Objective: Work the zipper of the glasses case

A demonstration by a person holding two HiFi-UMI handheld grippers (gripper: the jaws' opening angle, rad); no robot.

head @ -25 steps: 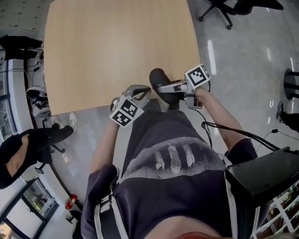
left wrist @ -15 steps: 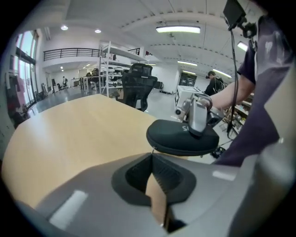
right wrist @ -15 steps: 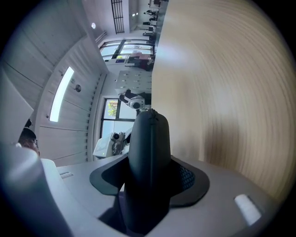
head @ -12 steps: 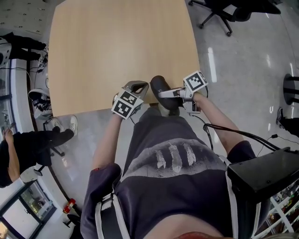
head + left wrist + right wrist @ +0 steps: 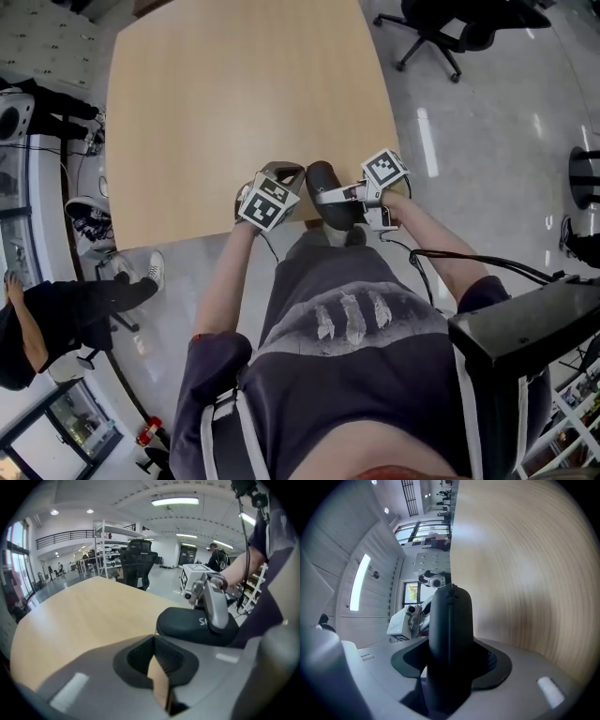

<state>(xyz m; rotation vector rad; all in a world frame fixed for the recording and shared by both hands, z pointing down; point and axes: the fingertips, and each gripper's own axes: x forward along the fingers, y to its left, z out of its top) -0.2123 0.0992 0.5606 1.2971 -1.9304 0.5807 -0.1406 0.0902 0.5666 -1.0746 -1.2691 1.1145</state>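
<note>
Since a second ago the left claw (image 5: 289,174) moves from lower left toward the frame's centre. Its jaws are closed, with nothing clearly between them, and its tips sit just beside the end of the glasses case (image 5: 319,176). The right claw (image 5: 326,195) clamps the case across its middle above the desk (image 5: 234,94) edge, probably steadying it so the left can reach the zipper.

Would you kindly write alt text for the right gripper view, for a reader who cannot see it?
The right gripper clamps a black glasses case between its jaws, with the zipper seam running up the middle of the frame. A pale wooden table fills the right side; the left gripper shows just behind the case at left.
</note>
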